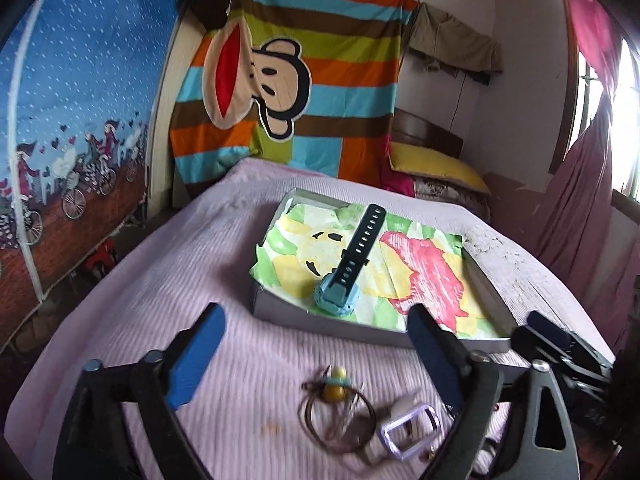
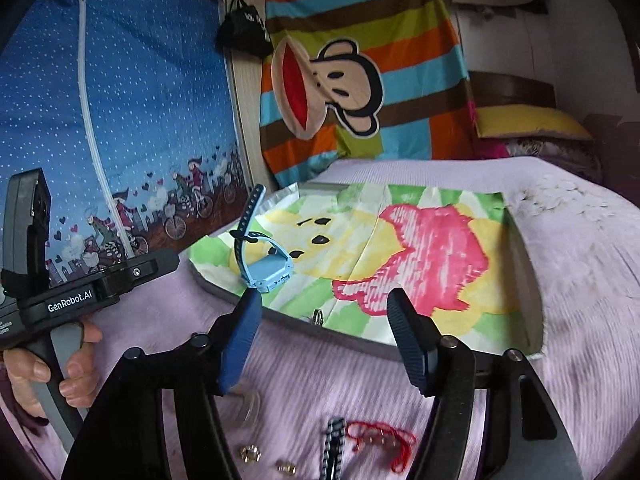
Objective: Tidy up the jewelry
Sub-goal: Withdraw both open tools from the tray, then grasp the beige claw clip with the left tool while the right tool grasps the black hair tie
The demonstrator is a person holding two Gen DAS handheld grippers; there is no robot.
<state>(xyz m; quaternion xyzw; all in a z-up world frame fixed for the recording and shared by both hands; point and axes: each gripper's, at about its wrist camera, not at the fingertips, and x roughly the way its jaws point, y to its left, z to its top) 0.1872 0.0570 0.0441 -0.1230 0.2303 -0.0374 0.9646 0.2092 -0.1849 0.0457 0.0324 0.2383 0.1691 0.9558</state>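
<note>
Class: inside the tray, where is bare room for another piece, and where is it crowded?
Free: the tray's pink-printed right half, beside the blue watch. Crowded: the bedspread before the tray, with red string, rings and gold bits.

The tray [image 2: 524,280] is bare at its pink side — only the watch [image 2: 266,270] blocks its left; loose jewelry [image 1: 340,412] litters the near bed [image 1: 180,240].

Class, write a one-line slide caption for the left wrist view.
Open left gripper hovers over bed: blue watch lies in paper-lined tray, bracelets remain loose.
</note>
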